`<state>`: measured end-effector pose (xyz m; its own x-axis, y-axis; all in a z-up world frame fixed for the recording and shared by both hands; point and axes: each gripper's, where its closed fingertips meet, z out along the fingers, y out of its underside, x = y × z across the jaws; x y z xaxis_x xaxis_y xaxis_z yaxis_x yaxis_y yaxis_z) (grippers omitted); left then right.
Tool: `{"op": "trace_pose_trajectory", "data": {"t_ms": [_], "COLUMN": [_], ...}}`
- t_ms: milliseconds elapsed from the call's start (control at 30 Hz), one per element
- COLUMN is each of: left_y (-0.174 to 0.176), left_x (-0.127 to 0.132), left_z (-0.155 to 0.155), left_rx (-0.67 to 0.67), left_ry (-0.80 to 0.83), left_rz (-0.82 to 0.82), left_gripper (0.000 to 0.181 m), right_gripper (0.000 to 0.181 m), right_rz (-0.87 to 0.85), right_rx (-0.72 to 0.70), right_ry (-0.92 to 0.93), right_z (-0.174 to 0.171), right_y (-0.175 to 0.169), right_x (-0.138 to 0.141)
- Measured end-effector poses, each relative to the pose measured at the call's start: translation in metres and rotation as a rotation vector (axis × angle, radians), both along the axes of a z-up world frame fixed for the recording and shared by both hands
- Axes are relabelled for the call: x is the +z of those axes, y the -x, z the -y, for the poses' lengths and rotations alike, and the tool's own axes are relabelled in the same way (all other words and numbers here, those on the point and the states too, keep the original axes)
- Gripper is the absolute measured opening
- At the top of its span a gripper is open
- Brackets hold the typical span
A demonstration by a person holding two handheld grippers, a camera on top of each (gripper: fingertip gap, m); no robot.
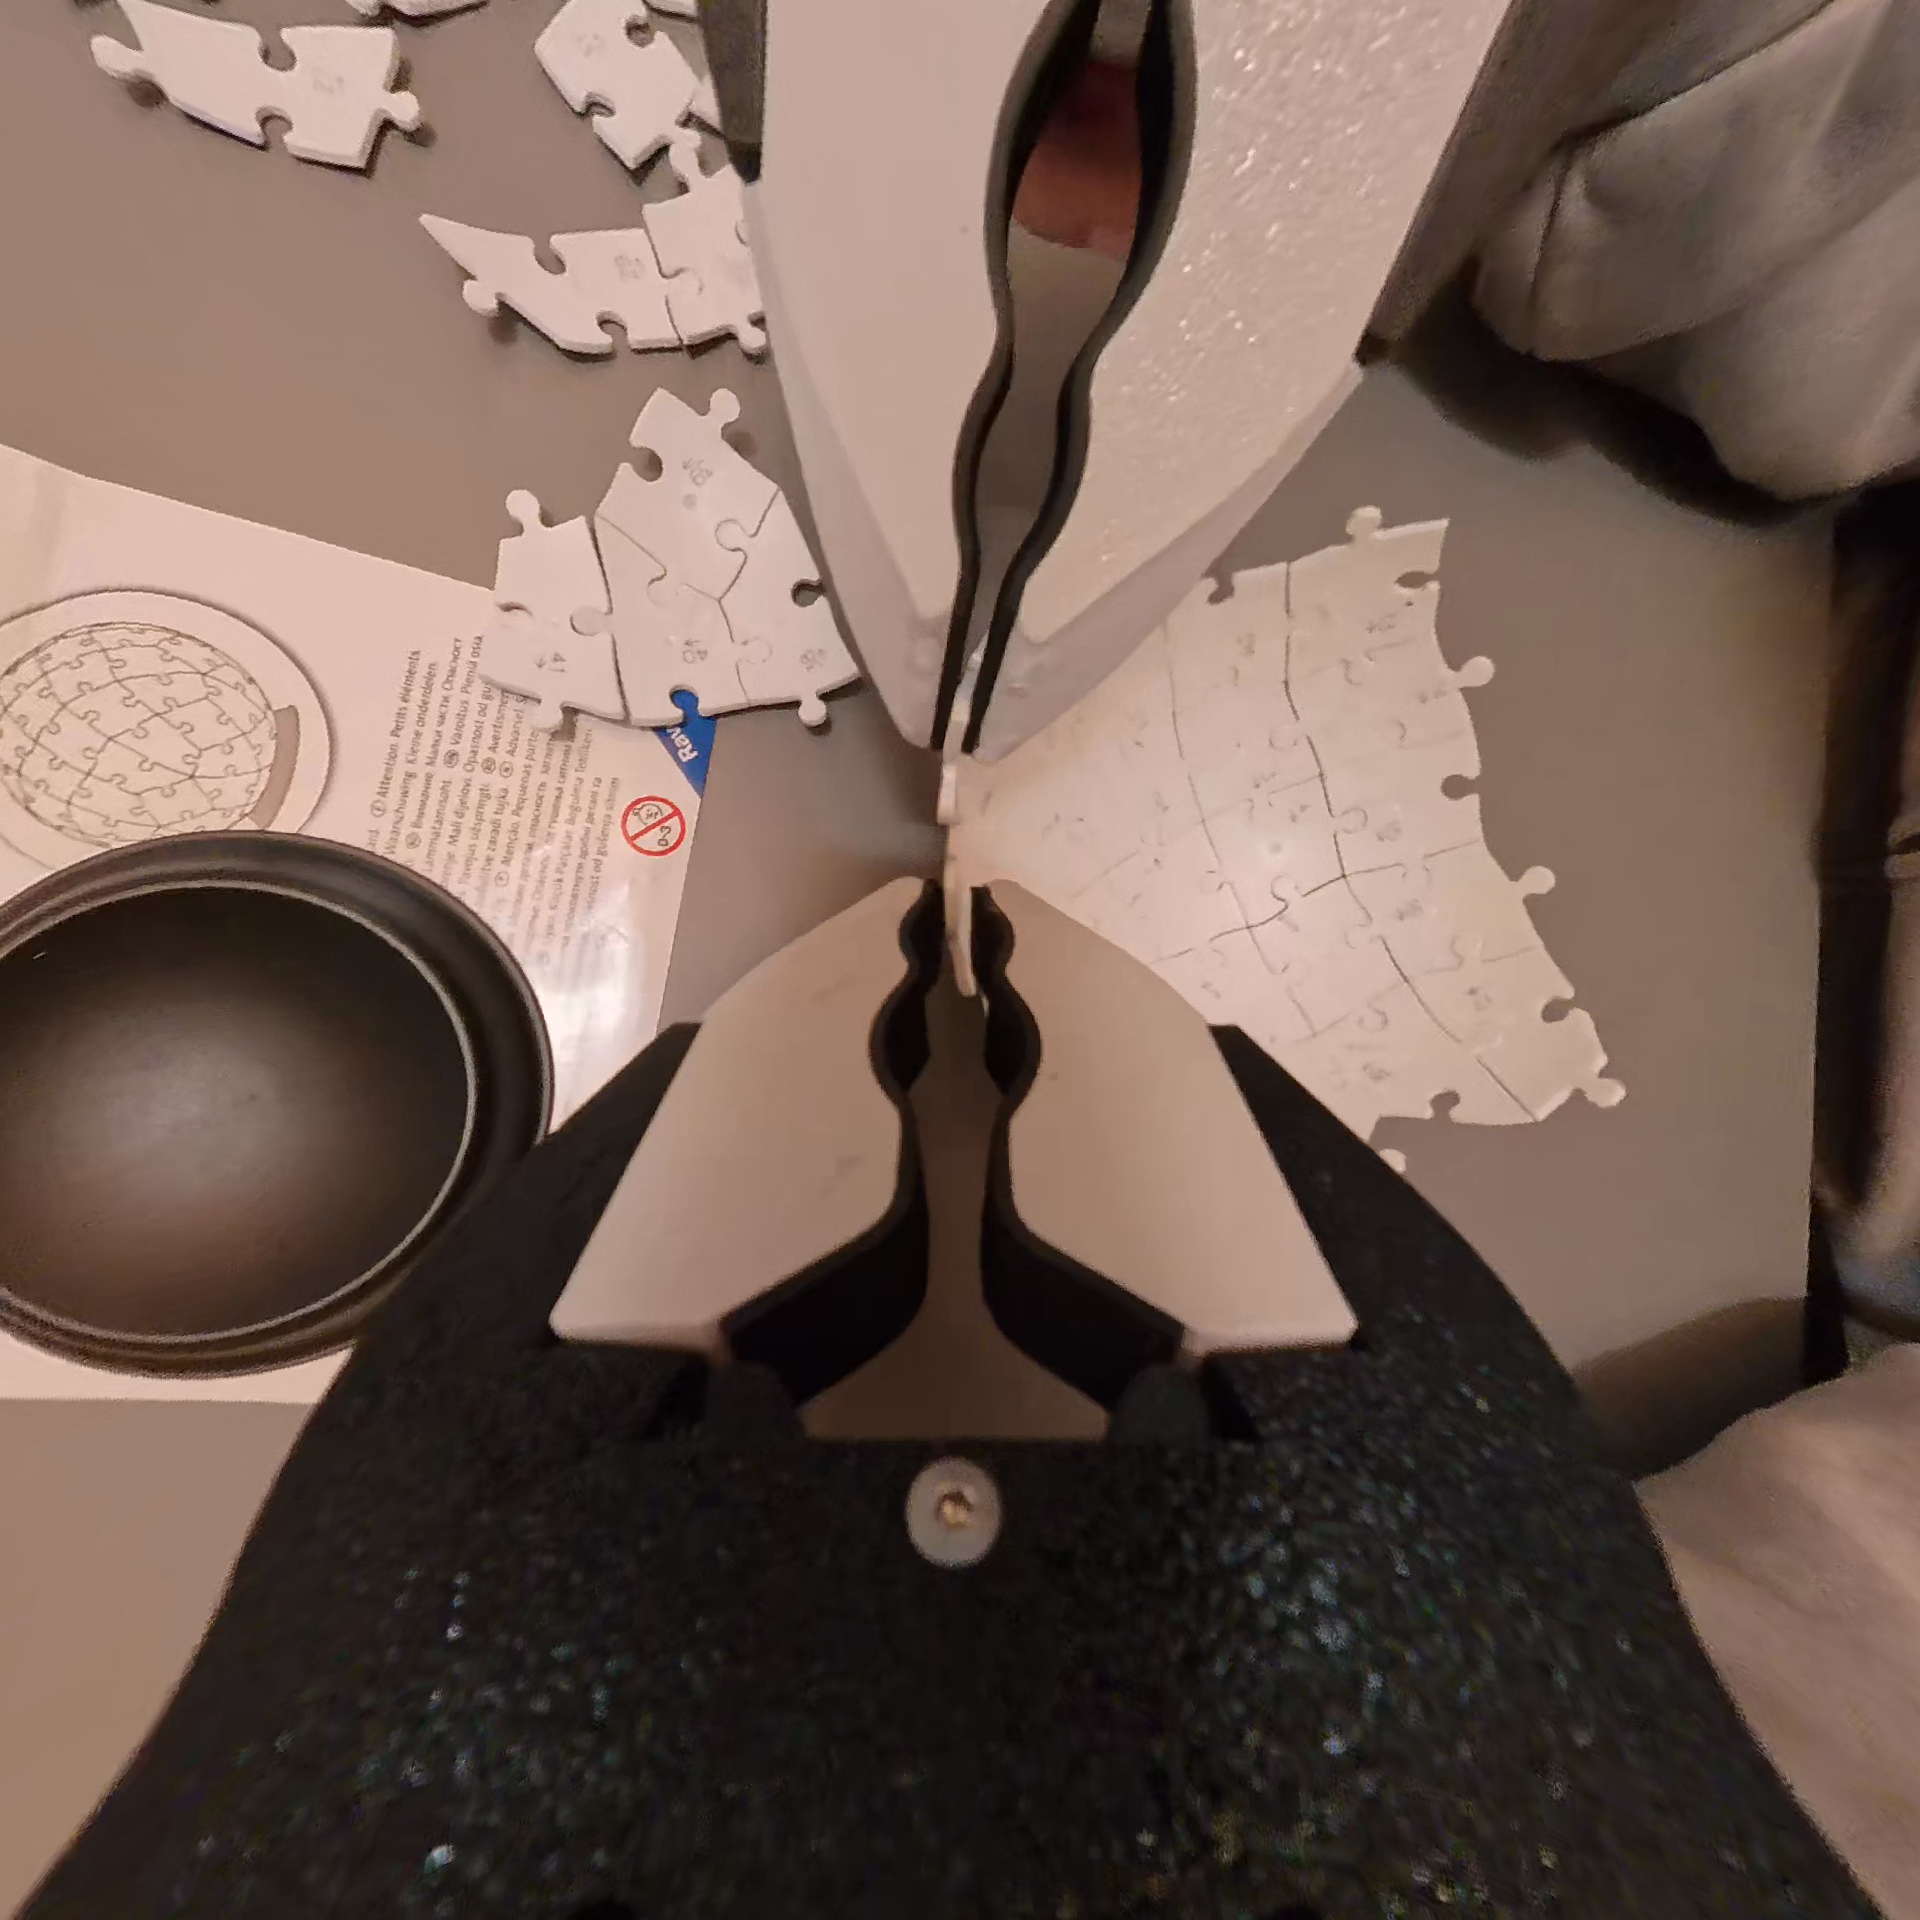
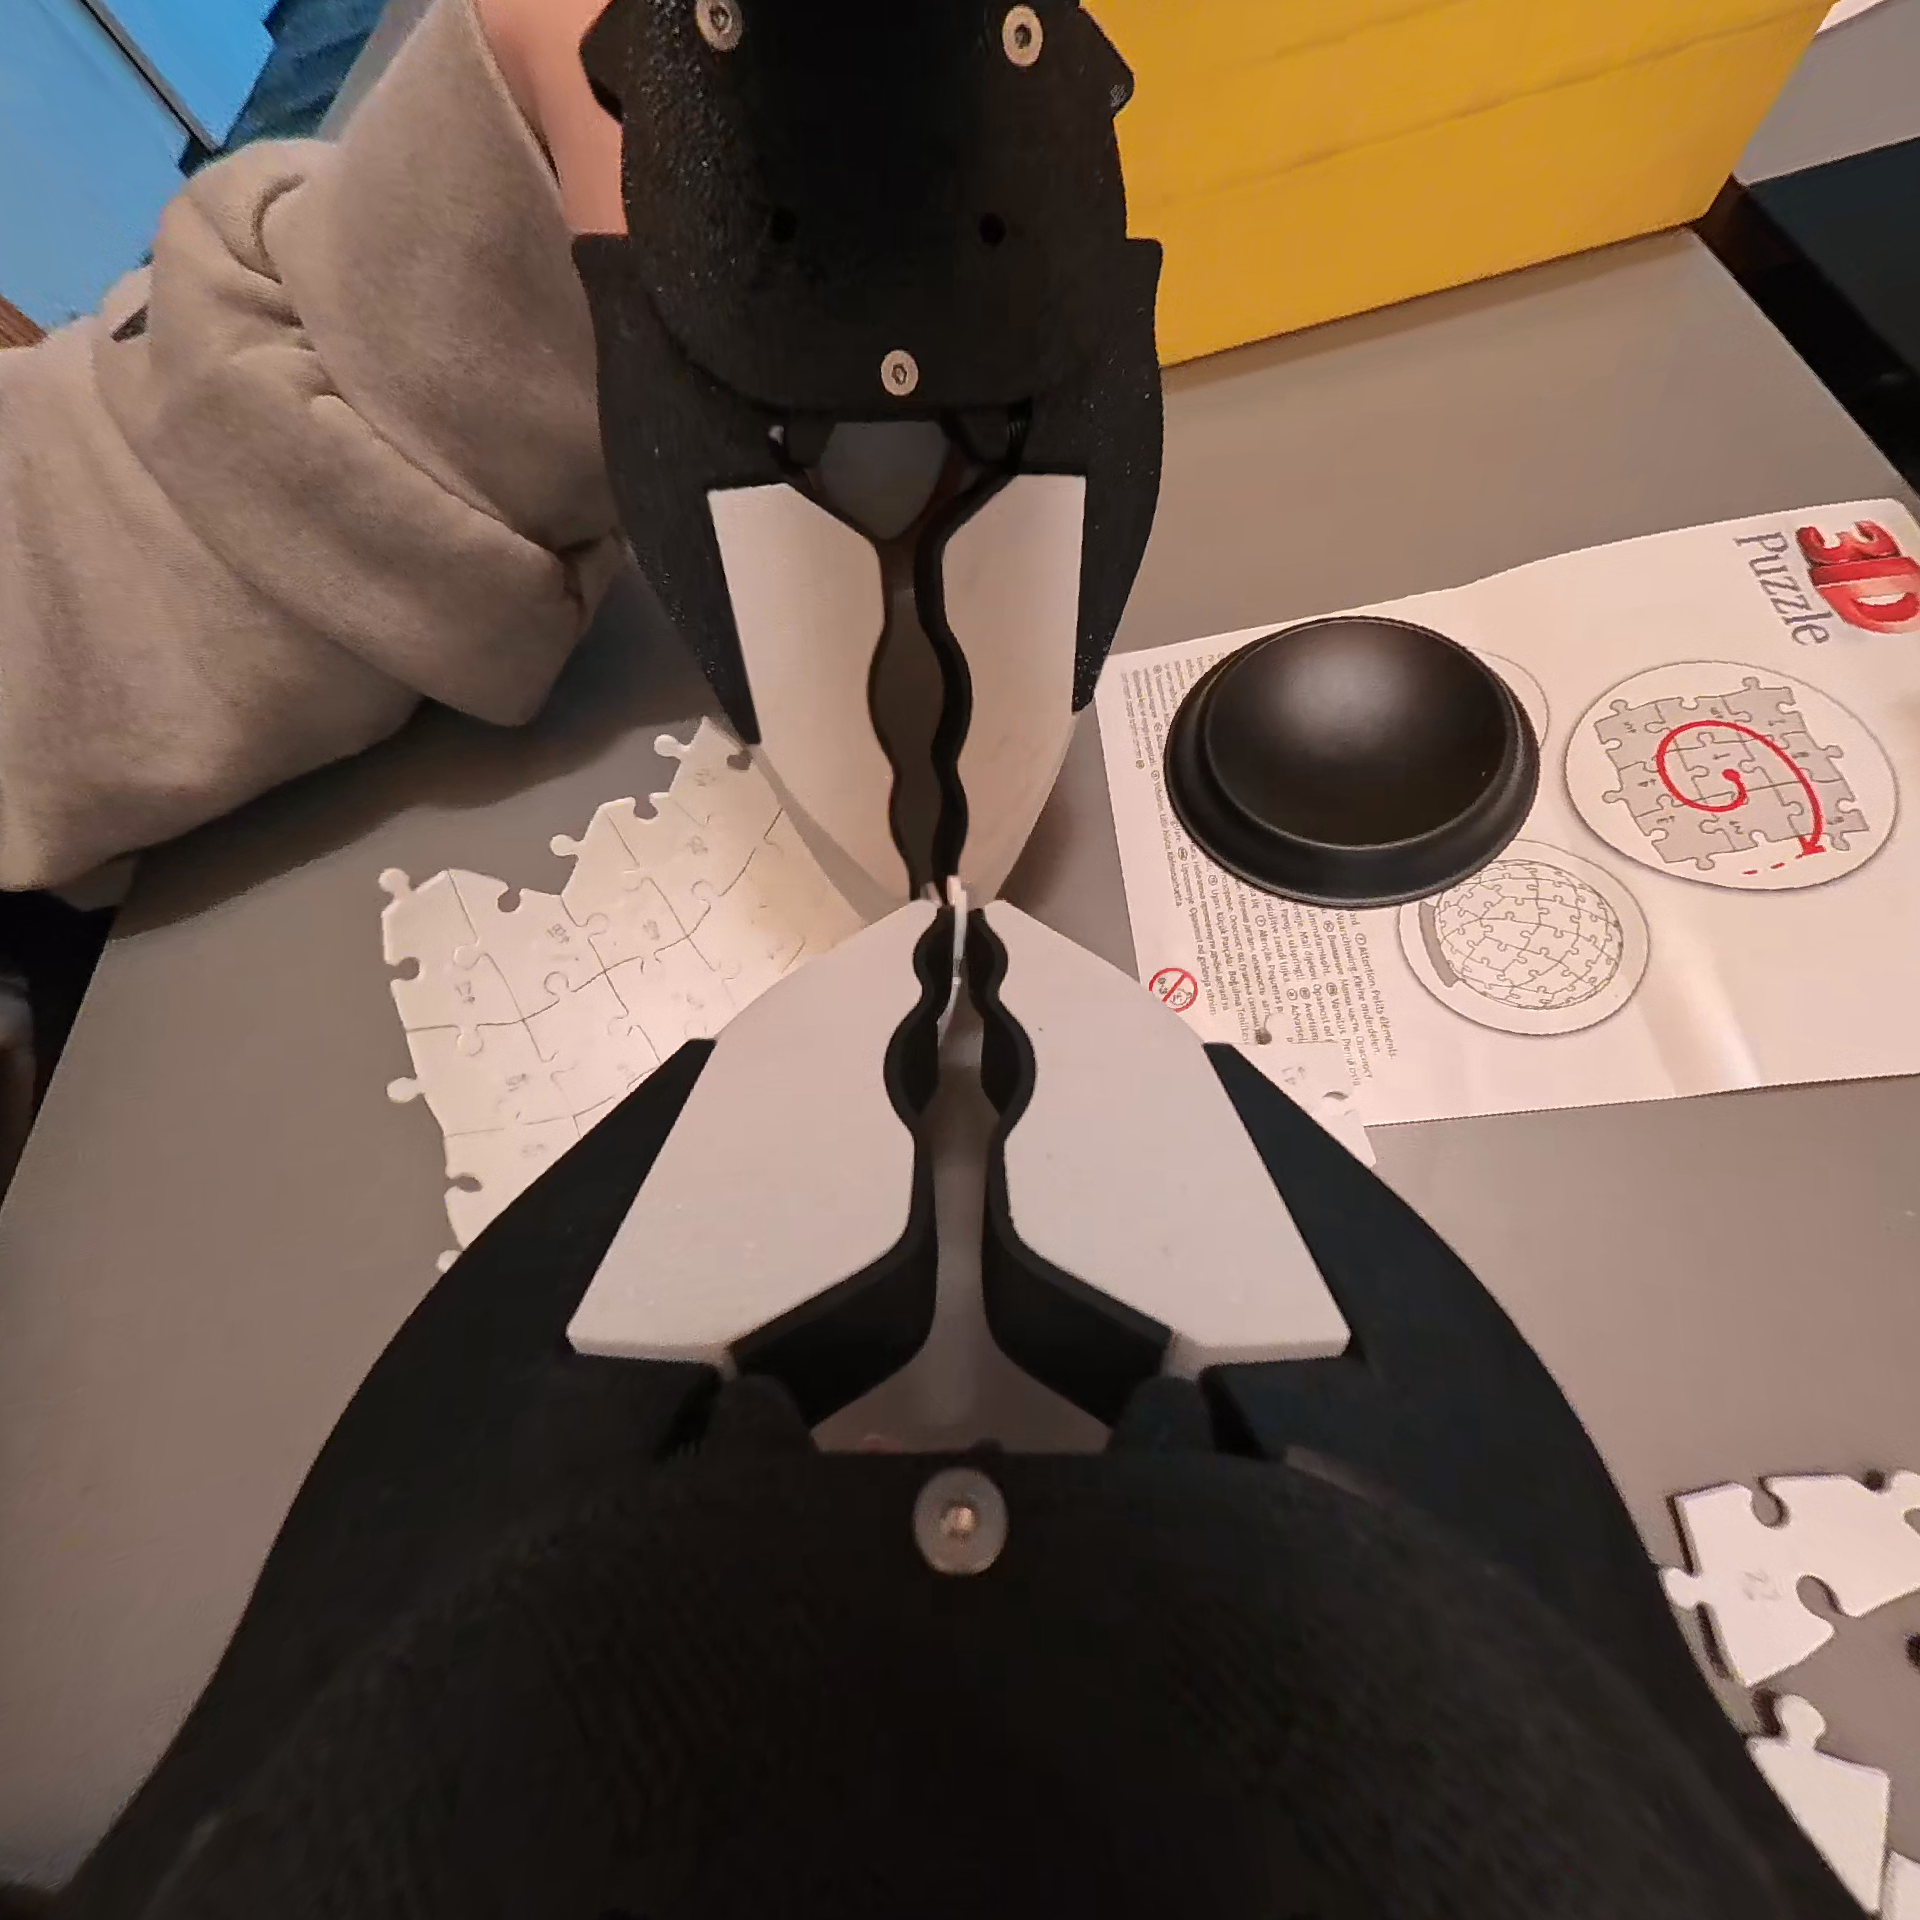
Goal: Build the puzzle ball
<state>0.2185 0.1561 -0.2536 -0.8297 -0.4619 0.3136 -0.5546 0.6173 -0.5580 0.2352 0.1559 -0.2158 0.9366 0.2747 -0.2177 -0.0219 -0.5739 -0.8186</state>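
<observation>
My left gripper [image 1: 954, 896] is shut on a white puzzle piece [image 1: 962, 940], seen edge-on between its pads. My right gripper [image 1: 956, 732] comes in from the top, tip to tip with it, and is shut on white plastic at the same spot. In the right wrist view my right gripper [image 2: 956, 916] pinches a thin white piece [image 2: 957, 977] and my left gripper [image 2: 937, 878] meets it from above. I cannot tell whether this is one piece or two joined. A large assembled curved section [image 1: 1309, 831] lies on the grey table beneath them; it also shows in the right wrist view [image 2: 582, 977].
A black dish-shaped stand [image 1: 229, 1112] [image 2: 1351, 758] sits on a printed instruction sheet [image 1: 312, 665] [image 2: 1662, 935]. Smaller joined sections [image 1: 675, 613] [image 1: 613, 281] [image 1: 260, 83] and loose pieces [image 2: 1787, 1600] lie around. A yellow box [image 2: 1403, 135] stands behind. A person's grey sleeve [image 2: 260, 520] rests on the table. Less than 4 cm separates the two grippers' tips.
</observation>
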Motion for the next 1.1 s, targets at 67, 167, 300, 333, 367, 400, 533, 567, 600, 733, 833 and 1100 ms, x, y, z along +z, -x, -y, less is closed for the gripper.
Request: {"op": "trace_pose_trajectory", "data": {"t_ms": [67, 167, 300, 333, 367, 400, 533, 567, 600, 733, 833, 1100], "left_y": [-0.0010, -0.0011, -0.0006, -0.0007, -0.0008, -0.0012, -0.0023, -0.0023, -0.0022, -0.0026, -0.0023, -0.0032], "left_x": [-0.0005, -0.0017, -0.0053, -0.0059, -0.0065, -0.0071, -0.0087, -0.0089, -0.0086, -0.0086, -0.0085, -0.0088], "left_z": [-0.0018, -0.0023, -0.0020, -0.0019, -0.0021, -0.0024, -0.0039, -0.0040, -0.0038, -0.0038, -0.0038, -0.0053], "left_rx": [0.011, 0.015, 0.006, 0.006, 0.008, 0.010, 0.020, 0.021, 0.021, 0.021, 0.021, 0.020], "left_ry": [0.002, 0.010, -0.002, -0.004, -0.006, -0.008, -0.015, -0.015, -0.013, -0.016, -0.016, -0.023], "left_rz": [-0.006, -0.014, -0.017, -0.021, -0.024, -0.025, -0.029, -0.031, -0.032, -0.030, -0.030, -0.015], "left_gripper": [0.002, 0.003, 0.004, 0.004, 0.004, 0.004, 0.004, 0.004, 0.004, 0.004, 0.004, 0.006], "right_gripper": [0.002, 0.002, 0.002, 0.002, 0.002, 0.002, 0.002, 0.002, 0.002, 0.002, 0.002, 0.002], "right_rz": [-0.001, 0.008, 0.053, 0.045, 0.039, 0.042, 0.067, 0.059, 0.051, 0.075, 0.098, 0.113], "right_rx": [-0.009, 0.003, 0.028, 0.024, 0.023, 0.023, 0.049, 0.051, 0.053, 0.058, 0.056, 0.064], "right_ry": [-0.019, -0.024, -0.047, -0.050, -0.056, -0.060, -0.078, -0.079, -0.076, -0.083, -0.098, -0.103], "right_z": [-0.0012, -0.0009, 0.0002, 0.0002, 0.0001, 0.0003, 0.0006, 0.0004, 0.0003, -0.0007, -0.0023, -0.0034], "right_y": [-0.0014, -0.0007, -0.0017, -0.0021, -0.0022, -0.0027, -0.0017, -0.0008, -0.0005, -0.0017, -0.0029, -0.0022], "right_x": [0.0016, 0.0007, 0.0004, 0.0011, 0.0019, 0.0017, -0.0015, -0.0018, -0.0027, -0.0051, -0.0043, -0.0058]}}
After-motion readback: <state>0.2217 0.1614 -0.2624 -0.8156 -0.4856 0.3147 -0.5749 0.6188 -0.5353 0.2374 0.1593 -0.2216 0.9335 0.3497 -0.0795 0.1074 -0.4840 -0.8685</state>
